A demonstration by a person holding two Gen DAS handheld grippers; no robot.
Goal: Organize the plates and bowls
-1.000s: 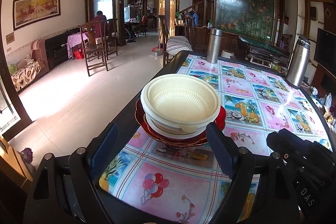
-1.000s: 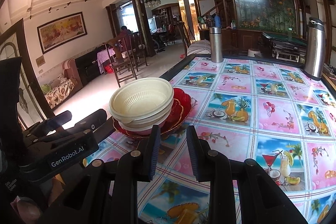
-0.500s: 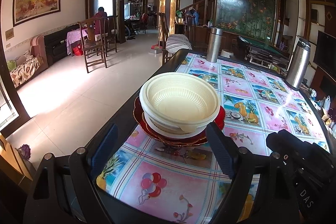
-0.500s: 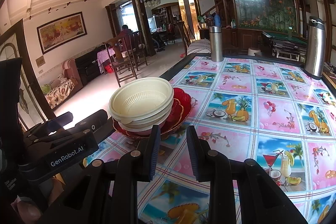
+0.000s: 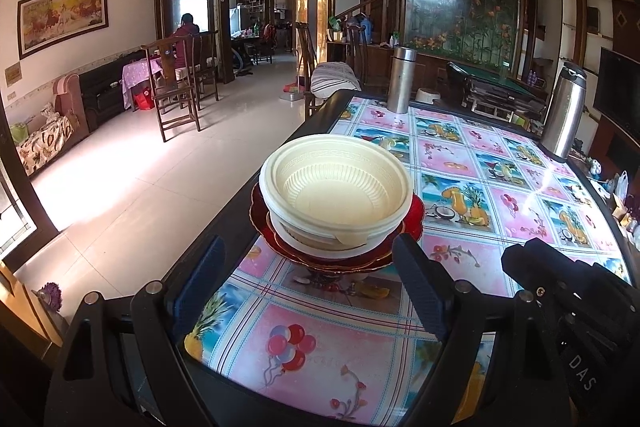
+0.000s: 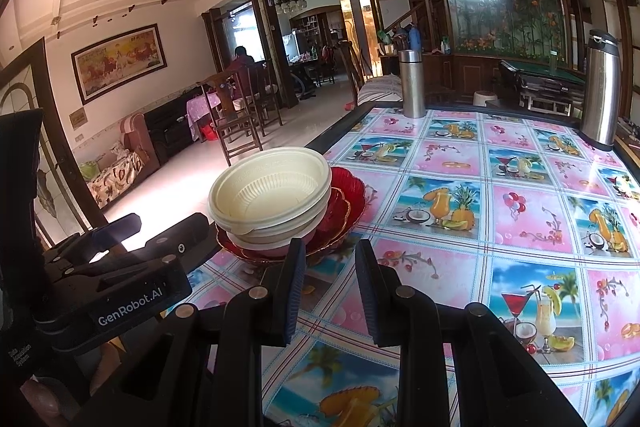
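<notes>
A cream ribbed bowl sits on top of a stack of other bowls, on red scalloped plates, near the table's left edge. The stack also shows in the right wrist view. My left gripper is wide open and empty, just short of the stack, with its jaws to either side of it. My right gripper is open by a narrow gap and empty, right of the stack and a little short of it.
The table has a fruit-print cloth and a dark rim. A steel flask stands at the far edge and a steel thermos at the far right. Small clutter lies at the right edge. The floor drops off to the left.
The left gripper has edged slightly toward the stack and to the left. The right gripper has hardly moved. Both stay empty.
</notes>
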